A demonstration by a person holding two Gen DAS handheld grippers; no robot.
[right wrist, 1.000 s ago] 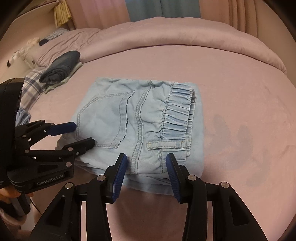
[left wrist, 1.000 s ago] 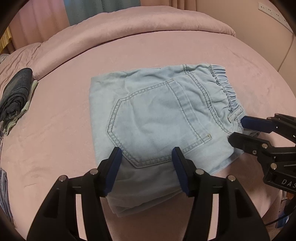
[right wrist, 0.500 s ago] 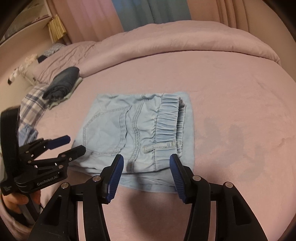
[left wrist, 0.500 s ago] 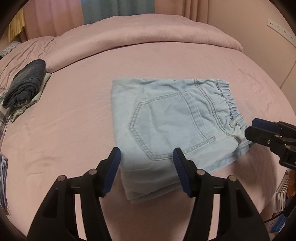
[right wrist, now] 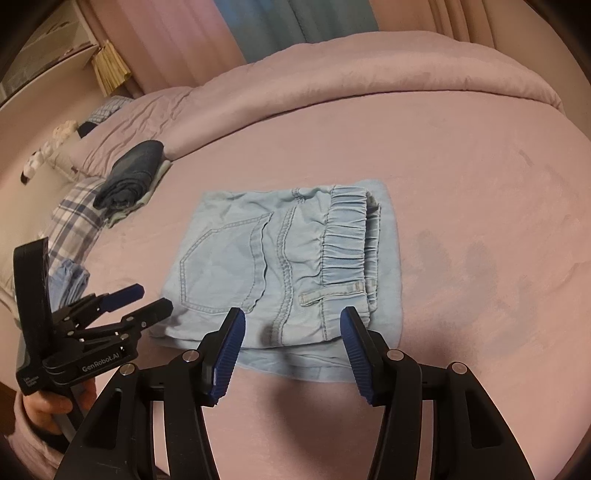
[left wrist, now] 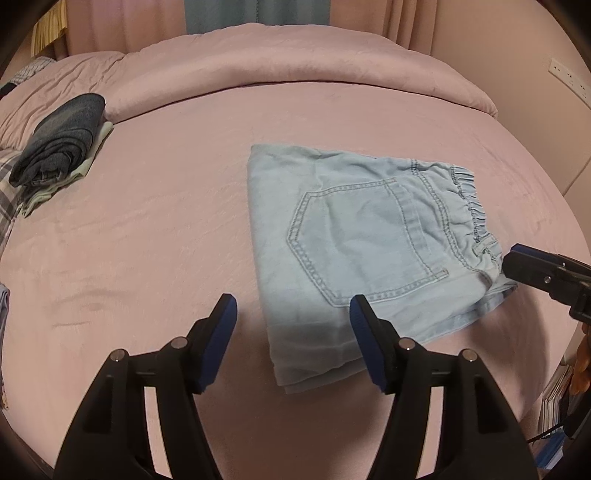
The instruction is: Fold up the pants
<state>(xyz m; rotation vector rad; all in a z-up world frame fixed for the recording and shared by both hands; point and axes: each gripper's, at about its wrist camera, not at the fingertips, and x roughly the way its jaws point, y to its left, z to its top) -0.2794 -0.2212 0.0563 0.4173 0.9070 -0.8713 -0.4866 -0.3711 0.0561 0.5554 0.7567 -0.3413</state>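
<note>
The light-blue denim pants (left wrist: 364, 254) lay folded into a compact, roughly square bundle on the pink bedspread (left wrist: 155, 229), back pocket (left wrist: 364, 247) facing up and the elastic waistband (right wrist: 347, 236) gathered along one edge of the bundle. A belt loop (right wrist: 332, 291) sat flat just below the waistband, and a lower fabric layer projected beyond the waistband side and the near edge of the bundle.

The left gripper (left wrist: 293, 339) hovered above the near corner of the pants, its blue-padded fingers (left wrist: 218, 343) spread wide apart and holding nothing; one finger lay over bare bedspread, the other over the pants' near edge. In the right wrist view the same left gripper (right wrist: 155, 299) appeared beside the pocket side of the pants, jaws parted, apparently clear of the cloth, with the person's hand (right wrist: 48, 406) gripping its handle.

The right gripper (right wrist: 291, 339) was poised over the near edge of the pants, between pocket seam and belt loop, its ribbed blue fingers (right wrist: 354, 350) likewise held wide with nothing between them. From the left wrist view, only the tips of the right gripper (left wrist: 517, 260) showed, beside the waistband corner of the pants.

Well away from the pants, on the pocket side, a rolled dark denim garment (left wrist: 59, 144) rested on a pale folded cloth (left wrist: 88, 162), near a plaid fabric (right wrist: 74, 221). Beyond the pants rose the thick rolled edge of a pink duvet (left wrist: 295, 62), with curtains (right wrist: 266, 26) behind it.
</note>
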